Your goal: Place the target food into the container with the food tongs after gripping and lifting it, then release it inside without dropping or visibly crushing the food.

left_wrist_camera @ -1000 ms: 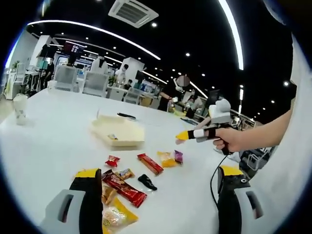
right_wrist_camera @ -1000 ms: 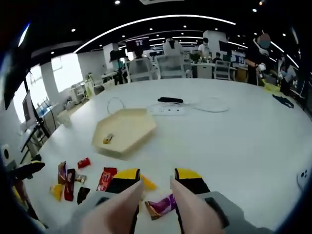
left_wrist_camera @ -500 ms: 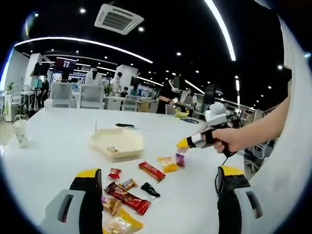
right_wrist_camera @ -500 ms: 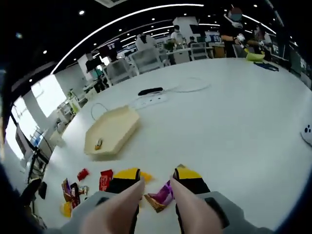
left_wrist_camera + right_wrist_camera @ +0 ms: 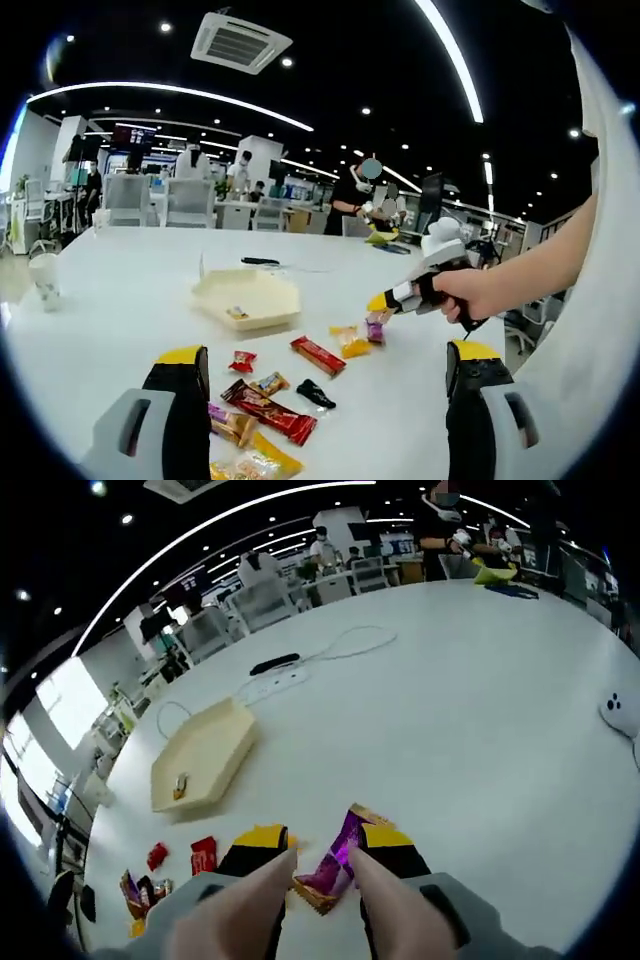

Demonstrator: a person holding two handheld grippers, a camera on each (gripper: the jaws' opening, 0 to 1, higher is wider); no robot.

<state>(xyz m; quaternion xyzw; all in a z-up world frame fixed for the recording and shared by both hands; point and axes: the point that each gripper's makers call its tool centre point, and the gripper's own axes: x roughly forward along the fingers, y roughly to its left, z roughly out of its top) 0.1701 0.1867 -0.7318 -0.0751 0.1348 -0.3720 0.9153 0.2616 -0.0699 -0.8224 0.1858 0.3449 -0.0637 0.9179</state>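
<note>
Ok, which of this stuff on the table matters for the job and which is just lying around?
For the job:
right gripper
purple snack packet between its jaws
cream hexagonal tray

Lying about:
red snack bar
paper cup
power strip

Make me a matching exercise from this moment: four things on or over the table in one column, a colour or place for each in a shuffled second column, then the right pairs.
Things:
1. purple snack packet
2. hexagonal tray
3. paper cup
4. long red bar

Descriptions:
A. cream-coloured, one small wrapped sweet inside
B. flat on the white table between the tray and the orange packet
C. between the fingers of the right gripper
D. upright near the table's far left edge

Pairs: 1-C, 2-A, 3-D, 4-B
</note>
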